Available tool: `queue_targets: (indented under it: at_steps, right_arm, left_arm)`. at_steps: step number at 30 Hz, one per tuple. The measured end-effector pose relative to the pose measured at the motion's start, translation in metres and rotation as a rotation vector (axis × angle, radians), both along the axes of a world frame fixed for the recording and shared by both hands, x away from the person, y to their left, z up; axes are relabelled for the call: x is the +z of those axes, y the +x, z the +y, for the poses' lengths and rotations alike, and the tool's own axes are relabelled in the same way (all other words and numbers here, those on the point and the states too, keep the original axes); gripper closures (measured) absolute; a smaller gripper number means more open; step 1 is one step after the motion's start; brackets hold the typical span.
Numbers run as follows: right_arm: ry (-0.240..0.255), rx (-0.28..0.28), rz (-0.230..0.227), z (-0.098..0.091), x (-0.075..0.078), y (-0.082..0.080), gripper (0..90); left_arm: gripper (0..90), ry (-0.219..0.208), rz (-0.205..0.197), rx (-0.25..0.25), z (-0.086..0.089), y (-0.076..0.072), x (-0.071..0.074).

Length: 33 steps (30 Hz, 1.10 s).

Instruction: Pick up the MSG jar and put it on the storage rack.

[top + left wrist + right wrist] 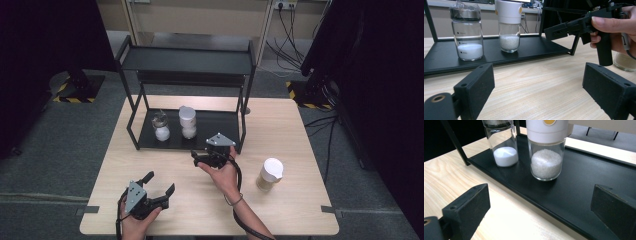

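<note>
Target jar: white-capped glass jar [546, 150], holding coarse white granules, upright on the lower shelf [584, 182] of the black rack [185, 60]; nearest thing ahead of the right gripper [212, 156].
Neighbour: glass jar [502, 145] with fine white powder and a crinkled film over a dark lid, just beside the target, not touching.
Handling (judgement): rigid, smooth glass, likely slippery and breakable; partly filled, so moderate weight sitting low. Best held across the clear body below the cap, squarely and without tilt.
Right gripper: jaws spread wide, nothing between them, facing the target from the shelf's front edge.
Left gripper [150, 192]: jaws apart, empty, over bare table nearer the person.
Third jar: white-lidded jar [270, 175] with tan contents, on the table right of the rack, well apart.
Surface: pale wood-grain table [300, 130], flat; shelf is smooth black metal, raised slightly.
Room: grey carpet, dark curtains at both sides, cables and sockets at the far wall.
</note>
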State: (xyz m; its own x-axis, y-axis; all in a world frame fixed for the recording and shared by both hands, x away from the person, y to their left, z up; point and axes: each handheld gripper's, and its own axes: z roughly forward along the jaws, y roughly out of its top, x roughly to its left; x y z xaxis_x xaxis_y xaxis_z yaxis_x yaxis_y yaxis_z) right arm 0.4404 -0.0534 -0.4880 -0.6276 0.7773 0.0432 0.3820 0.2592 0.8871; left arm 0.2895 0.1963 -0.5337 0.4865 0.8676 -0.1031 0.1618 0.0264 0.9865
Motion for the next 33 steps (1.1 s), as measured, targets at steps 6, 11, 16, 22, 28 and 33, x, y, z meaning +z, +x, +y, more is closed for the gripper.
queue_targets:
  at_steps: [6, 11, 16, 22, 28, 33]
  right_arm:
    - [-0.001, 0.005, 0.007, -0.005, -0.001, -0.004, 2.9]
    - [0.003, 0.008, 0.008, -0.008, -0.001, -0.008, 2.8]
    - [0.006, 0.013, 0.016, -0.011, -0.001, -0.013, 2.8]
    - [0.009, 0.018, 0.019, -0.014, -0.001, -0.018, 2.9]
    - [0.008, 0.021, 0.024, -0.016, -0.002, -0.022, 2.9]
    - [0.012, 0.024, 0.027, -0.018, -0.004, -0.026, 2.8]
  left_arm:
    - [10.3, -0.001, 0.001, 0.000, 0.000, 0.000, 0.000]
    - [10.3, 0.001, 0.000, 0.000, 0.000, 0.000, 0.000]
    - [10.3, 0.001, -0.001, 0.000, 0.000, 0.000, 0.000]
    - [10.3, 0.003, -0.001, 0.000, 0.000, 0.000, 0.000]
    - [10.3, 0.004, -0.001, 0.000, -0.001, 0.000, 0.000]
    - [10.3, 0.002, -0.001, 0.001, 0.000, 0.000, 0.000]
